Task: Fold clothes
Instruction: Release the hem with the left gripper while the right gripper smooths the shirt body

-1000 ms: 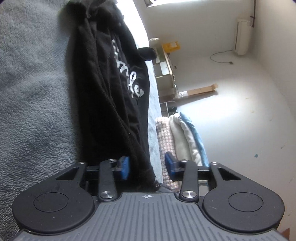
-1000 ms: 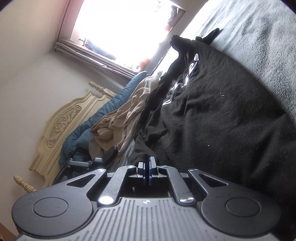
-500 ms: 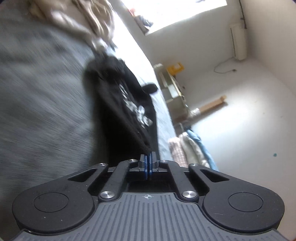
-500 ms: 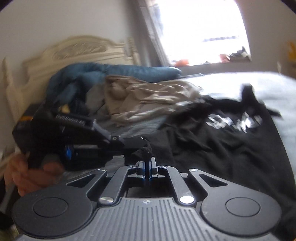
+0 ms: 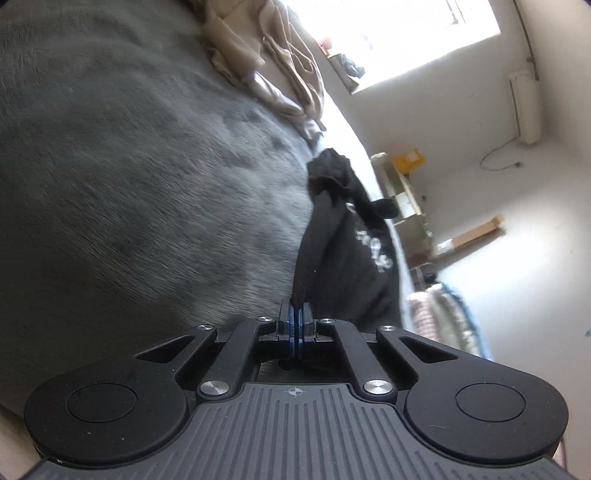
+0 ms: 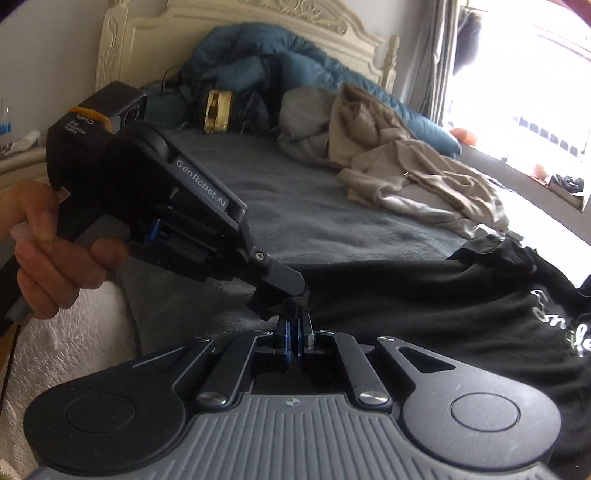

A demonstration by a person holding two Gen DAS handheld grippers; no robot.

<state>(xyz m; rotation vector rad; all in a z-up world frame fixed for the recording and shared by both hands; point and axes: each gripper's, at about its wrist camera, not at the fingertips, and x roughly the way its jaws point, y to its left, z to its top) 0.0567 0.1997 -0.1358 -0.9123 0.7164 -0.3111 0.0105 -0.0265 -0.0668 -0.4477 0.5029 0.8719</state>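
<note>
Here, in the left wrist view, the left gripper (image 5: 295,314) has its blue-padded fingers pressed together on a corner of the black shirt (image 5: 347,251). The cloth runs taut from the pinch up across the grey blanket (image 5: 140,184), white lettering showing on its far side. A heap of beige clothes (image 5: 273,59) lies farther up the bed, near the bright window (image 5: 399,33). To the right, beyond the bed's edge, a folded stack of pale cloth (image 5: 443,314) and a low shelf (image 5: 402,199) stand on the floor.

In the right wrist view, the right gripper (image 6: 293,328) is likewise closed, with black cloth bunched between its pads. The left gripper (image 6: 284,291) comes in from the left, held by a hand (image 6: 51,251), its tip touching the same bunch of fabric just above the right fingers. The shirt (image 6: 424,314) spreads rightward over the blanket (image 6: 295,199). Behind it lie the beige clothes (image 6: 406,166), a blue quilt (image 6: 280,62) and a cream headboard (image 6: 236,18).
</note>
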